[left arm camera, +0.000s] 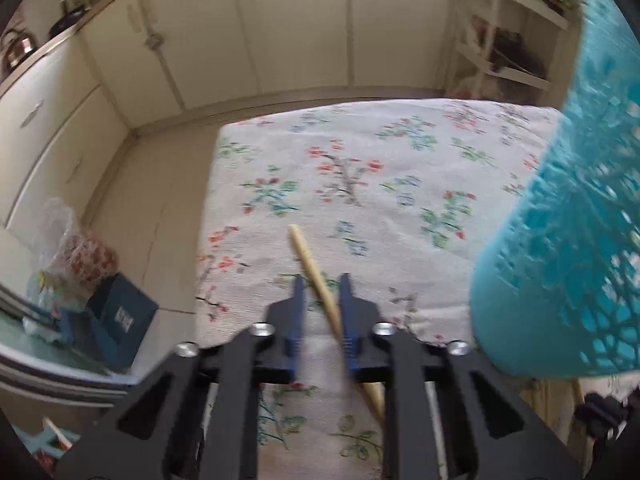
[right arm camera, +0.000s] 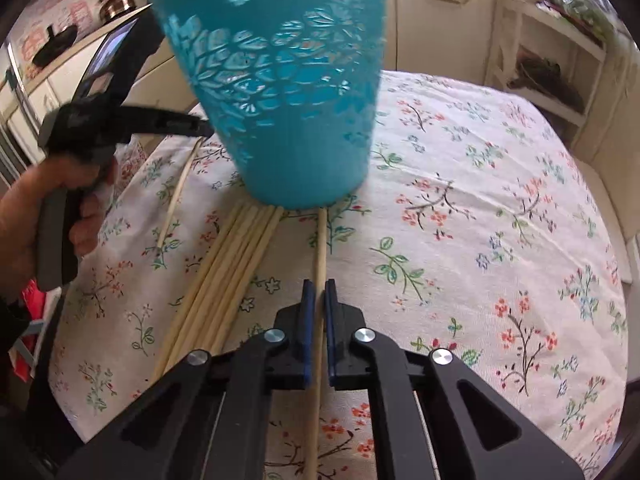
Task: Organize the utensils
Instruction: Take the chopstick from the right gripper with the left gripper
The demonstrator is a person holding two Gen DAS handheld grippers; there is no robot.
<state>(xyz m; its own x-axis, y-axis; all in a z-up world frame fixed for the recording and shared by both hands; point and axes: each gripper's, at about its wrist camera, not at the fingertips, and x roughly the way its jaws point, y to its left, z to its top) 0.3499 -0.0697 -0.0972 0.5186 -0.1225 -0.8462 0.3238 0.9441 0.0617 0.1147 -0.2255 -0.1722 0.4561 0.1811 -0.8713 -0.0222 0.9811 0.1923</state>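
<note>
Between the jaws of the right gripper (right arm camera: 319,286) a single chopstick (right arm camera: 319,264) is seen, the blue pads drawn in close on either side of it with only a sliver of gap; it is judged to be held, though contact cannot be fully confirmed. Its far end runs up to the foot of the teal perforated holder (right arm camera: 276,80), which stands on the flower-printed tabletop (right arm camera: 480,208). The left gripper (left arm camera: 323,280) is seen with its jaws moderately parted; another chopstick (left arm camera: 316,272) lies slantwise between them, nearer the right-hand pad, and is not gripped as far as can be told (motion blur softens the edges here). In the right wrist view the left gripper's body is seen beside the holder, held in the person's left hand (right arm camera: 24,220).

Just left of the gripped stick a bundle of chopsticks (right arm camera: 224,272) is laid on the cloth, its far ends touching the holder's base, and one thin pale stick (right arm camera: 178,196) lies apart, farther left. A kettle (right arm camera: 116,2) is visible on a counter behind.

The step in hand is judged to be the picking up of sticks for the holder. Next, the held stick would need to be lifted, tipped upright and lowered through the holder's open top (the rim is out of frame, so its contents cannot be told).
</note>
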